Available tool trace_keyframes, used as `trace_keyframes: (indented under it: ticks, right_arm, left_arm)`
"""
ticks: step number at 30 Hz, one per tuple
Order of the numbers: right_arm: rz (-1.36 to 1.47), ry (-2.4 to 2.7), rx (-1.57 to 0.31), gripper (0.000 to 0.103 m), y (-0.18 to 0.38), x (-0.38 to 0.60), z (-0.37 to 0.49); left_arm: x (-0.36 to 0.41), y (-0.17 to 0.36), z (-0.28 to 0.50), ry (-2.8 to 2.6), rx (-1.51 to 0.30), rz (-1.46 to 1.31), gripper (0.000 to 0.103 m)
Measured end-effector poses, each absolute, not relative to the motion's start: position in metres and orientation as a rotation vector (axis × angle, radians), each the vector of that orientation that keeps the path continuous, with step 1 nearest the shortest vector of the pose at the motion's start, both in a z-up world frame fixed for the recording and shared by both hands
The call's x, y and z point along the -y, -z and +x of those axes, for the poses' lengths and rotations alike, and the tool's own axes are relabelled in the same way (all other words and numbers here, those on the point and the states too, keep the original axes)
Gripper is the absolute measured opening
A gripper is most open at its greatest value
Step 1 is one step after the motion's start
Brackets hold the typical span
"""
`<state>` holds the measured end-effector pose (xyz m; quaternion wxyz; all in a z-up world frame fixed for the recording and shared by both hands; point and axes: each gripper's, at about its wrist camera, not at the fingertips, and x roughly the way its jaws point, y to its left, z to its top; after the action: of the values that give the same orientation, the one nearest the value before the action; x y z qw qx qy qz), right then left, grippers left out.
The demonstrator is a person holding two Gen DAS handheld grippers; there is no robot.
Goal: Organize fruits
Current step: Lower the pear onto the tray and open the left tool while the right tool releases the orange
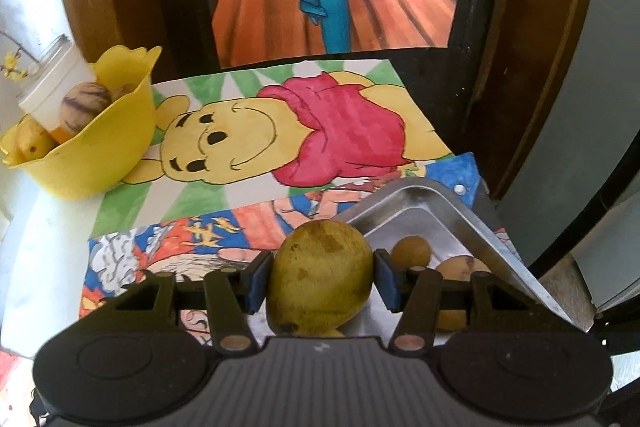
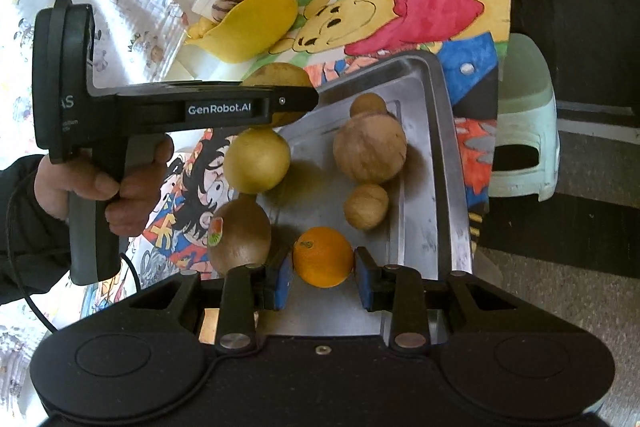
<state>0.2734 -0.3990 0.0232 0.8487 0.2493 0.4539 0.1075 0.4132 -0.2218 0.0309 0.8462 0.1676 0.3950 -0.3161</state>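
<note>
My left gripper point(image 1: 323, 277) is shut on a yellow-green mango point(image 1: 320, 275) and holds it above the near-left edge of the metal tray point(image 1: 448, 203). The same mango point(image 2: 276, 77) shows in the right wrist view behind the left gripper point(image 2: 296, 99). My right gripper point(image 2: 322, 277) has its blue pads on both sides of an orange point(image 2: 323, 255) on the tray point(image 2: 436, 155). The tray also holds a large brown fruit point(image 2: 370, 149), two small brown fruits, a yellow round fruit point(image 2: 257, 161) and a kiwi point(image 2: 240, 239). A yellow bowl point(image 1: 96, 147) with fruits stands far left.
Cartoon drawings point(image 1: 304, 131) cover the table under tray and bowl. A white cup point(image 1: 52, 87) leans in the bowl. A wooden chair back point(image 1: 532, 67) stands behind. A pale green stool point(image 2: 524, 131) sits on the floor to the right.
</note>
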Motion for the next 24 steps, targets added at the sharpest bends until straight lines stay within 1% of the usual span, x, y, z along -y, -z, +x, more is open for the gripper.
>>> trace_keyframes:
  ticks: [12, 24]
  right_arm:
    - [0.552, -0.206, -0.957, 0.035, -0.015, 0.399, 0.265]
    - [0.465, -0.171, -0.928, 0.035, -0.018, 0.389, 0.261]
  left_arm:
    - [0.23, -0.017, 0.396, 0.696, -0.859, 0.39, 0.057]
    - [0.232, -0.015, 0.386, 0.702, -0.852, 0.401, 0.057]
